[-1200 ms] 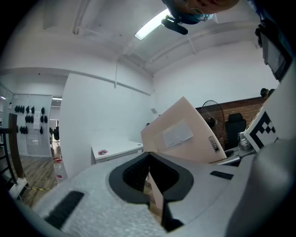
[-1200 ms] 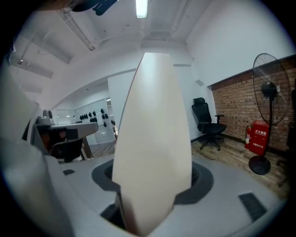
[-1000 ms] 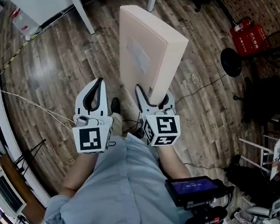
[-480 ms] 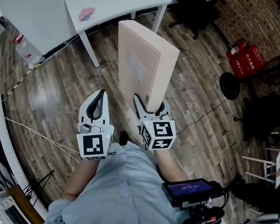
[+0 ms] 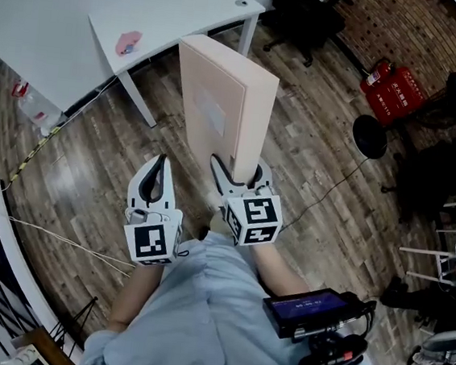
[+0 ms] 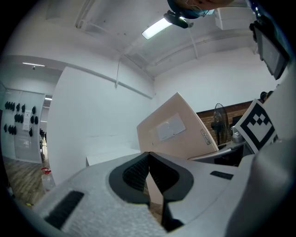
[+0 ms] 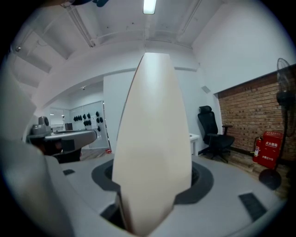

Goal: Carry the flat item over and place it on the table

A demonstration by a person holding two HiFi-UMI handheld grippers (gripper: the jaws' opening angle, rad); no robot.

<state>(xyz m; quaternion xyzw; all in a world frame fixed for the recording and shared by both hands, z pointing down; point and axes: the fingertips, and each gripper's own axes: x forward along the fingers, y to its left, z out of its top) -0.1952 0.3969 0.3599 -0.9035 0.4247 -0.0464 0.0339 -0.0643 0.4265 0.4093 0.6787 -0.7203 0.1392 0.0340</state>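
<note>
Here's the head view: the right gripper [image 5: 237, 169] is clamped on the bottom edge of the flat box [image 5: 224, 104], one jaw on each broad face. The pale box stands upright on its narrow edge in the middle of the frame. It is carried in the air above the wooden floor [image 5: 74, 178], not yet on anything. Its broad face carries a faint rectangular label, and its far end reaches up toward the white table [image 5: 161, 5] in the upper left. That table has a small pink patch [image 5: 129, 43] near its front edge.

In the right gripper view the box's thin edge fills the centre, pinched firmly between the jaws. A black office chair [image 7: 210, 134] and a brick wall [image 7: 249, 115] sit off to the right.

Now the left gripper [image 5: 160, 162], just left of the box and clear of it: its jaws are pressed together with nothing between them, and its own view confirms that.

In the head view's upper right, red fire extinguishers [image 5: 396, 83] lie on the floor. In the lower right, a dark device with a screen [image 5: 308, 308] sits beside the person's light blue shirt [image 5: 198, 312].
</note>
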